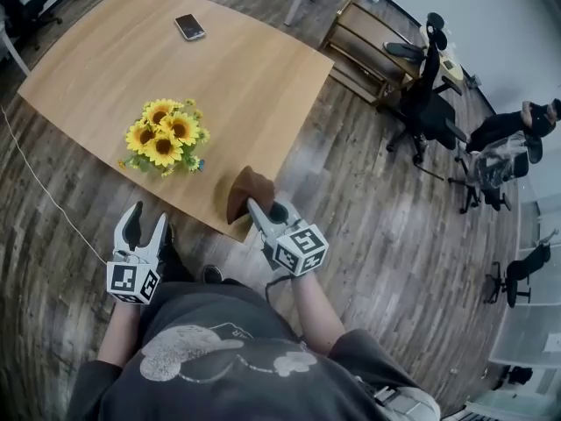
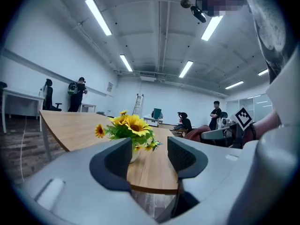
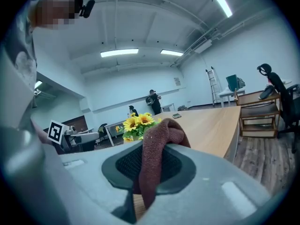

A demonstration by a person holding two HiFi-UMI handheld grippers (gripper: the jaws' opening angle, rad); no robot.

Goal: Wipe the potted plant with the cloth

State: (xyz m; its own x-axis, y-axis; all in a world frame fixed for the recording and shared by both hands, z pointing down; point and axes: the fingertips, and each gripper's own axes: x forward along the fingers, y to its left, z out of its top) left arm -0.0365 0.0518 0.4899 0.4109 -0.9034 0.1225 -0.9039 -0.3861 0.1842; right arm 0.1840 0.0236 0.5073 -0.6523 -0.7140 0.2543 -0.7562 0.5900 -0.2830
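Observation:
A potted plant with yellow sunflowers (image 1: 166,139) stands on the wooden table (image 1: 237,68) near its front edge; it also shows ahead in the left gripper view (image 2: 127,127) and the right gripper view (image 3: 137,124). My right gripper (image 1: 260,207) is shut on a brown cloth (image 1: 248,189), which bunches up between the jaws (image 3: 157,161), right of the plant at the table edge. My left gripper (image 1: 145,228) hangs below the table edge, left of the person's body, jaws parted with nothing between them (image 2: 149,158).
A phone (image 1: 189,27) lies far back on the table. Office chairs (image 1: 426,95) and a wooden shelf (image 1: 364,46) stand at the right on the plank floor. A cable (image 1: 44,187) runs across the floor at left. People stand in the background.

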